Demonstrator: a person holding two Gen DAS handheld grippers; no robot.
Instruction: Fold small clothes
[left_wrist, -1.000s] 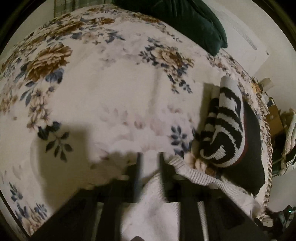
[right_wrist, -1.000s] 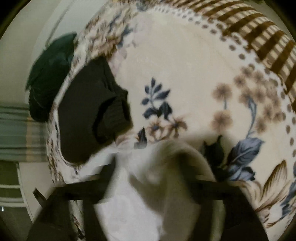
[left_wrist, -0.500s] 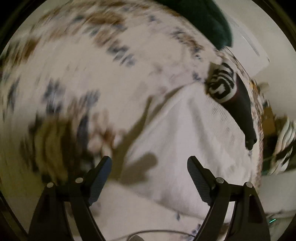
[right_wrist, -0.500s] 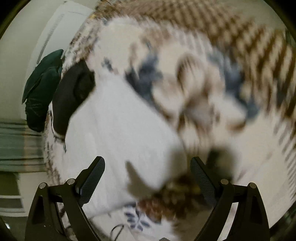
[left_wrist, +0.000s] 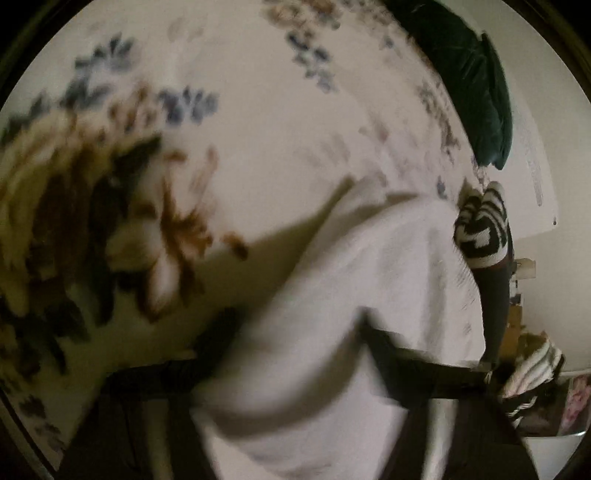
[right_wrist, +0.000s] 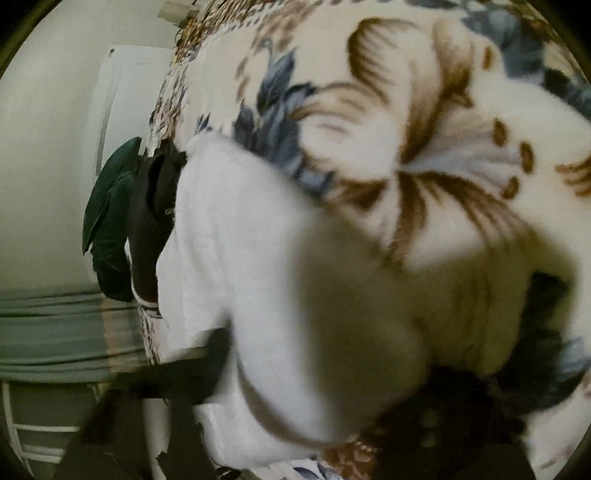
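On the floral bedspread the white garment lies part-folded, beside a finished striped roll. Your left gripper and right gripper are buried in its cloth; blur hides whether they grip, and more folds seem left.

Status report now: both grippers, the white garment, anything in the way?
Left gripper and right gripper: blurred, state unclear. White garment bunched between each one's fingers, on the floral blanket. Striped sweater beside its far edge.
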